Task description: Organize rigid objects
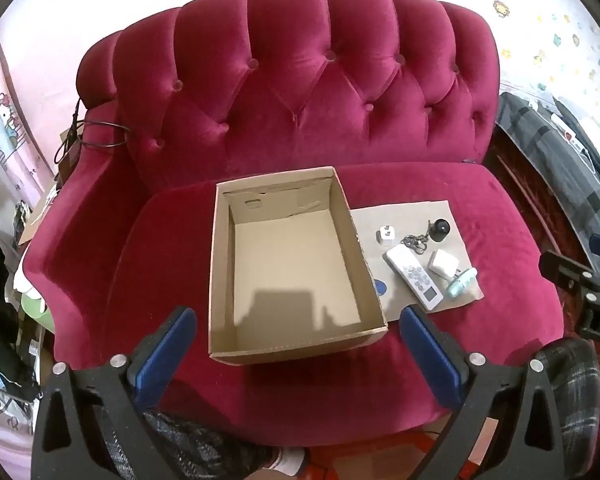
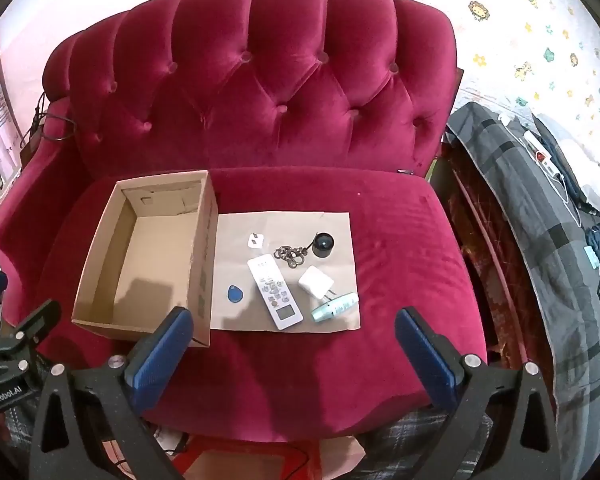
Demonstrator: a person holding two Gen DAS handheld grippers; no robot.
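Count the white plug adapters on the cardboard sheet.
2. A small adapter lies near the sheet's far left, beyond the remote. A larger adapter lies right of the remote, touching the pale green tube. None seem hidden.

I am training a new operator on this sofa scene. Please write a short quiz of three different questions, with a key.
1. True or false: the cardboard box already holds an item.
2. Which lies nearest the box: A) blue tag, B) black cap, C) white charger?
3. Fill in: both the left gripper and the right gripper are ____.

Key: 1 false; 2 A; 3 open.
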